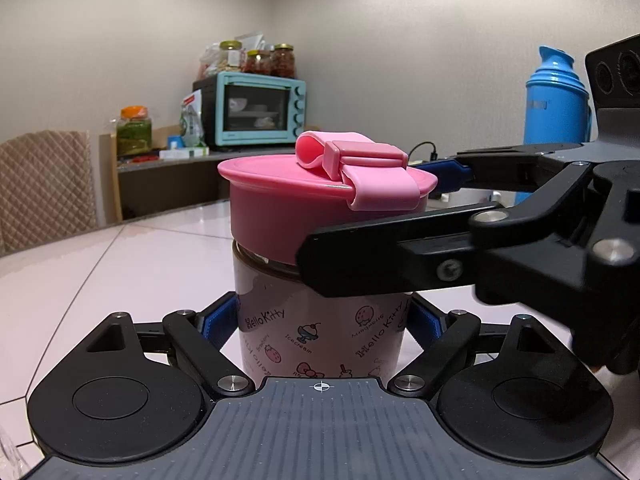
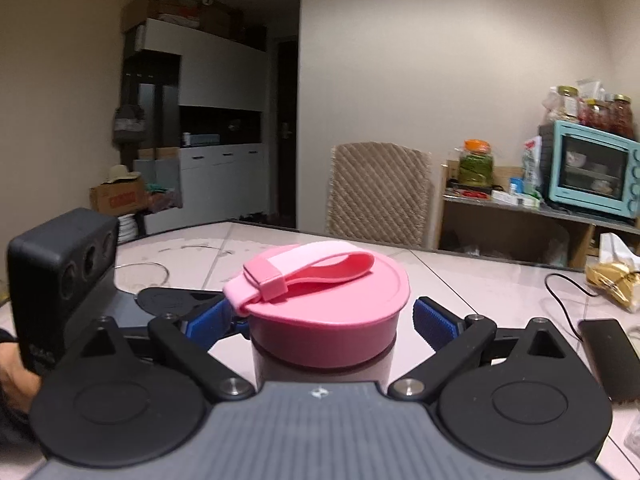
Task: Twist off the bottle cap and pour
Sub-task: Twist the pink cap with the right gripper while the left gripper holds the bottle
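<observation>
A pink Hello Kitty bottle stands upright on the pale tiled table. My left gripper is shut on its body, blue pads pressed to both sides. The wide pink cap with a folded carry strap sits on top. My right gripper is open at cap height. One blue pad stands clear to the cap's right. The other pad is close beside the strap end. In the left wrist view the right gripper's fingers reach in from the right around the cap.
A blue thermos stands at the far right. A black phone, a cable and a snack bag lie on the table. A padded chair and a shelf with a teal oven stand behind.
</observation>
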Demonstrator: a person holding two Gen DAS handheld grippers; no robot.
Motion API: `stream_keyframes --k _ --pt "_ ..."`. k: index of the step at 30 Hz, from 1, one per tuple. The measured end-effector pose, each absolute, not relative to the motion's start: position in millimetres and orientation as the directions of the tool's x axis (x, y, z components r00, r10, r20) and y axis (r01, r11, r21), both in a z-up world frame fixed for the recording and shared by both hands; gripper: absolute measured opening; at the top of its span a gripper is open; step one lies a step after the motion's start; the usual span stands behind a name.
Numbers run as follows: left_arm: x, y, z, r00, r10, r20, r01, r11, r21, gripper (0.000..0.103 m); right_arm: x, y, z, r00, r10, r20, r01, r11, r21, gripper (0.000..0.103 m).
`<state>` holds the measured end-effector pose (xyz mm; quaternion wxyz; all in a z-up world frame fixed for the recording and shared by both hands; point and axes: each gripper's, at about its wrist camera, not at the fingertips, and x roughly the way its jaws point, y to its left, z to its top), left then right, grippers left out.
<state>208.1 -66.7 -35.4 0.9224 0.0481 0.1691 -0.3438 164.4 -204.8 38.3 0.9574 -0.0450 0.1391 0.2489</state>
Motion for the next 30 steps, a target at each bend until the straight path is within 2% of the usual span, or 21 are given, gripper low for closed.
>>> stream_keyframes --k 14,22,30 --pt "208.0 -66.4 -35.6 0.707 -0.617 -0.345 0.65 0.76 -0.027 0.09 164.1 -192.3 31.0 0.877 0.398 -0.269 -0.416 0.909 -0.011 0.097" --pt "207.7 -66.8 -35.4 0.708 -0.617 -0.345 0.649 0.76 -0.027 0.09 164.4 -190.1 28.3 0.884 0.382 -0.269 -0.39 0.92 0.022 0.088" --pt "208.1 -66.7 -35.3 0.708 -0.617 -0.345 0.649 0.76 -0.027 0.09 163.3 -193.0 28.2 0.88 0.394 -0.267 -0.409 0.913 0.0 0.085"
